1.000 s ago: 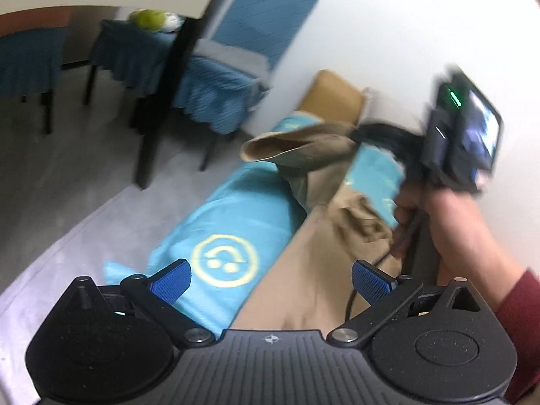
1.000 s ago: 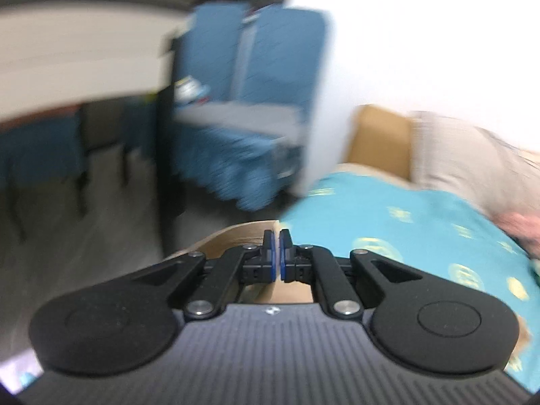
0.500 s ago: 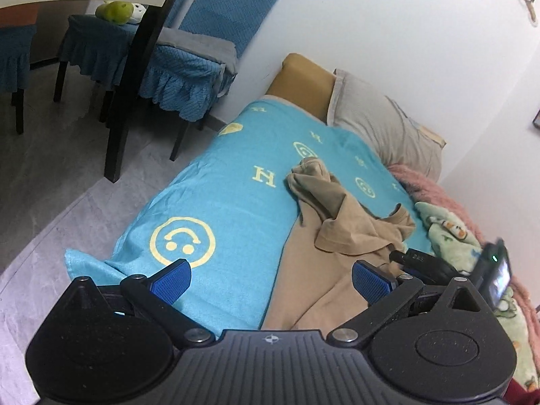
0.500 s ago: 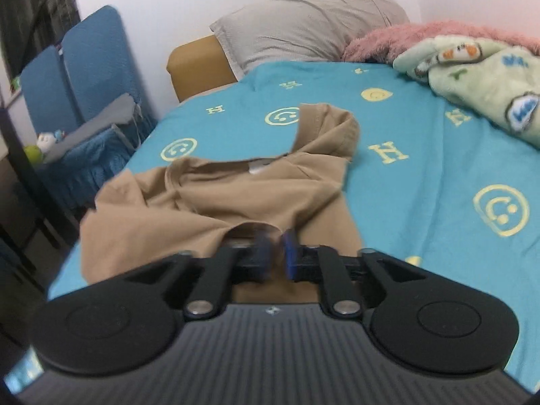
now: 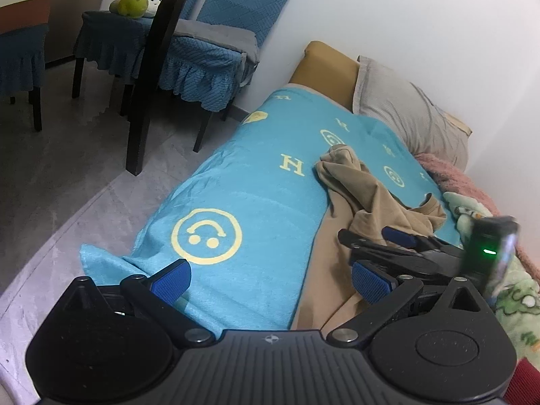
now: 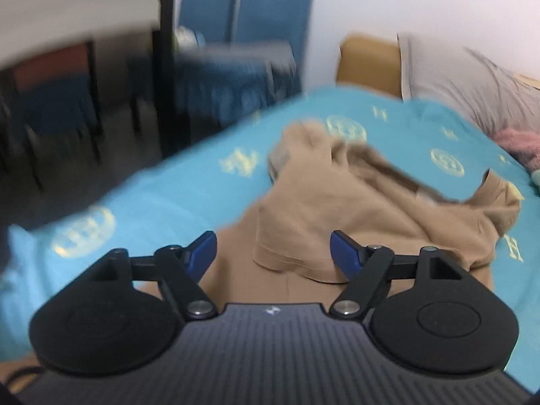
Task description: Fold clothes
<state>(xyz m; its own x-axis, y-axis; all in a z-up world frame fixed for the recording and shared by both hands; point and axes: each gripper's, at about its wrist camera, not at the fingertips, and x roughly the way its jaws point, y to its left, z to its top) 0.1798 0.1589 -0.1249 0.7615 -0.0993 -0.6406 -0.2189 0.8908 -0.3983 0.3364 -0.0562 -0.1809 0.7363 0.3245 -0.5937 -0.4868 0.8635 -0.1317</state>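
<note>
On the turquoise smiley-print bedspread [image 5: 256, 202] lies a crumpled tan cotton shirt [image 6: 354, 202]; my right claw [image 6: 273, 253] hovers over it, spread wide to pinch a hem, while my left claw [image 5: 270, 280] waits beside it, also spread, empty.

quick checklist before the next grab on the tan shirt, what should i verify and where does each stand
1. Left gripper open and empty: ok.
2. Right gripper open and empty: ok, jaws apart over the cloth.
3. Crumpled tan cotton shirt released on the turquoise smiley-print blanket: ok, nothing holds it.
4. Shirt spread flat for folding: not ok, the top is bunched and twisted.
5. Sleeve hem within the right gripper's line: ok, it lies just ahead between the fingers.
6. Lower hem position: cannot tell, hidden below the grippers.
</note>
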